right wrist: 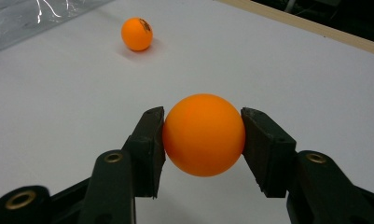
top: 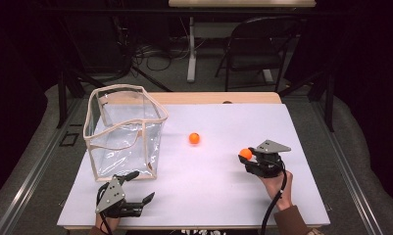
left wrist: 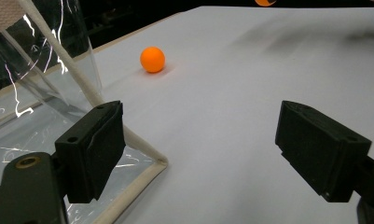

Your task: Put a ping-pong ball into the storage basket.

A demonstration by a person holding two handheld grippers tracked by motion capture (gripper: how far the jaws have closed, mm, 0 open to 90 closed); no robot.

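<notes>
Jaws of the right gripper [right wrist: 203, 140] pinched a round orange plastic ball [right wrist: 204, 134] above the white table [top: 223, 196], left gripper [left wrist: 198, 154] spread wide beside a clear plastic bin [top: 123, 129] with nothing visible inside, second orange ball [top: 194, 138] lay mid-table, its dark print visible in the right gripper view.

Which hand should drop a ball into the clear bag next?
Right. The right gripper already clamps an orange ball. The left gripper is open, beside the clear bag, holding nothing.
</notes>
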